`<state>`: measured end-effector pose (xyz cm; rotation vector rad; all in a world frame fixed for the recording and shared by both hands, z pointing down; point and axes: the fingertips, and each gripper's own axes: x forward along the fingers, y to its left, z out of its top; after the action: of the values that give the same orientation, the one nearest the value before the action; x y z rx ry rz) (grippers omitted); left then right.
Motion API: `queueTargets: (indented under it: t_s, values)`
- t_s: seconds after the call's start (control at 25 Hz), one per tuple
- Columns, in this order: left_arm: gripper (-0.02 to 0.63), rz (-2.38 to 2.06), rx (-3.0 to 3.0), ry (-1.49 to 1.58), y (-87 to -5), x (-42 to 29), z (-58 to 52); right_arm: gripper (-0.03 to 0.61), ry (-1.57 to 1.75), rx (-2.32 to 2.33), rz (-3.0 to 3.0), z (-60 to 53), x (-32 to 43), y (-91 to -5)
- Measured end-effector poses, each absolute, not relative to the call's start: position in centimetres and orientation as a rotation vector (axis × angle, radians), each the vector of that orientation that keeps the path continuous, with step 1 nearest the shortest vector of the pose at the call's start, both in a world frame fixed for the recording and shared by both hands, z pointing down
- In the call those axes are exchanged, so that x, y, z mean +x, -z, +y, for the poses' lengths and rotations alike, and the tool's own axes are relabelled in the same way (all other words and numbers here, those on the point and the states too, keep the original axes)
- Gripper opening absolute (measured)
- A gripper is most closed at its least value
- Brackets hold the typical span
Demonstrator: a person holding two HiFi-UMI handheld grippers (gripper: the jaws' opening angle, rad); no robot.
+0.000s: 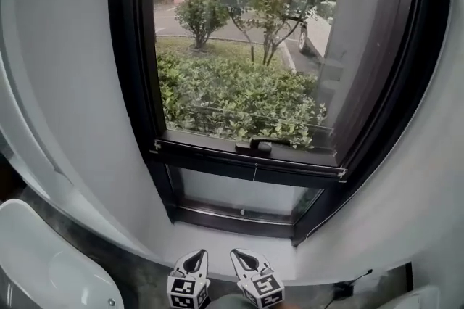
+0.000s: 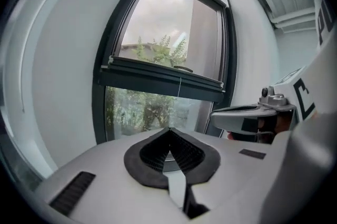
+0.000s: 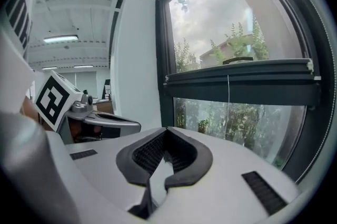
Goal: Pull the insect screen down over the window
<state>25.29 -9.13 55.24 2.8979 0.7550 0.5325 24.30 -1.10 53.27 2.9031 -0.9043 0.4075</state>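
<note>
Head view | insect screen (image 1: pixel 239 83) hazy, bottom bar (image 1: pixel 217 154) low | left gripper (image 1: pixel 198 254), right gripper (image 1: pixel 241 254) jaws clenched, empty

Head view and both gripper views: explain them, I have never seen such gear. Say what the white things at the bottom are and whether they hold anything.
No robot here: a person carries a tool in each hand. The head view comes from a camera on the person's head, looking down at a dark-framed window. The white pointed shapes at its bottom edge are the left hand-held gripper and the right hand-held gripper. The other two pictures come from cameras riding on those tools, looking along their jaws. Both pairs of jaws are shut and hold nothing. A dark bar with a small handle crosses the window; neither tool touches it.
</note>
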Motion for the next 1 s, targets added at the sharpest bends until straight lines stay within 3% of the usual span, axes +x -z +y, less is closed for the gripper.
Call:
queueTargets:
  t_s: [0.52,1.0]
  values:
    - [0.012,0.225,2.973,-0.599,-57.5,13.4,-3.4,0.006,-0.369,2.811,-1.21,7.8,17.1,-55.3]
    - [0.012,-0.187,3.084,-0.509,-54.9,4.8,-6.4,0.006,-0.345,2.679,-1.573,3.8,11.0,-55.2]
